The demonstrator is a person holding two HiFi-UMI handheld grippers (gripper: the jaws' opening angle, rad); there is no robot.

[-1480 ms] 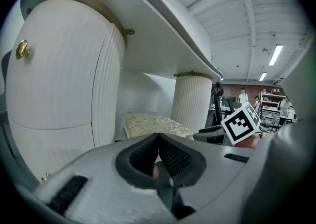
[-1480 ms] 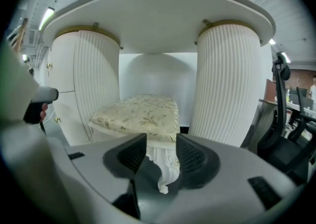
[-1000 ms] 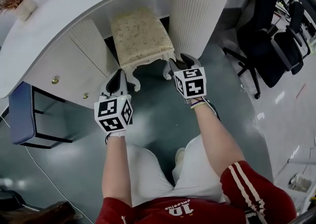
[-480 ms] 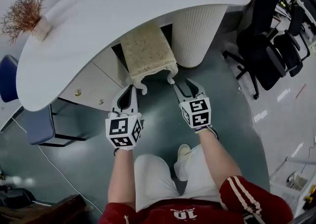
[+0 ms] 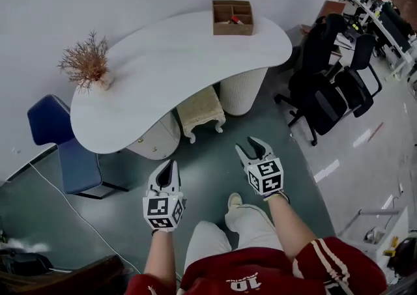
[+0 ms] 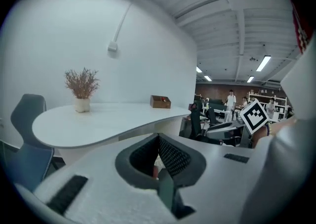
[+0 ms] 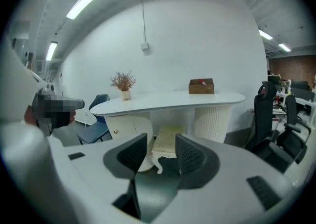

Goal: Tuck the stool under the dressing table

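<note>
Nearest is the person's red shirt, with a "10" printed on it (image 5: 238, 280); the smaller print beside it is too small to read. Above it are pale trousers and one shoe on the grey-green floor (image 5: 215, 157).

The left gripper (image 5: 168, 165) has its jaws pressed together with nothing between them. The right gripper (image 5: 253, 150) has its jaws partly apart and empty. In the right gripper view the stool (image 7: 167, 141) only shows through the gap, well beyond the pads. Each gripper carries a cube of black-and-white square markers.

The stool (image 5: 201, 108) is well apart from both grippers. It has a cream patterned seat on white curved legs. It stands between a drawer unit with small round knobs (image 5: 156, 140) and a ribbed white pedestal (image 5: 242, 88) — its rear under the top, its front legs showing past the edge.

The dressing table (image 5: 163, 66) has a white, curved top. On it stand a dried plant in a pale pot (image 5: 86, 62) at the left end and an open wooden box (image 5: 232, 16) at the back.

A blue chair (image 5: 62, 150) stands beside the table's left end, and black office chairs (image 5: 326, 92) stand to its right — none between the grippers and the stool.
</note>
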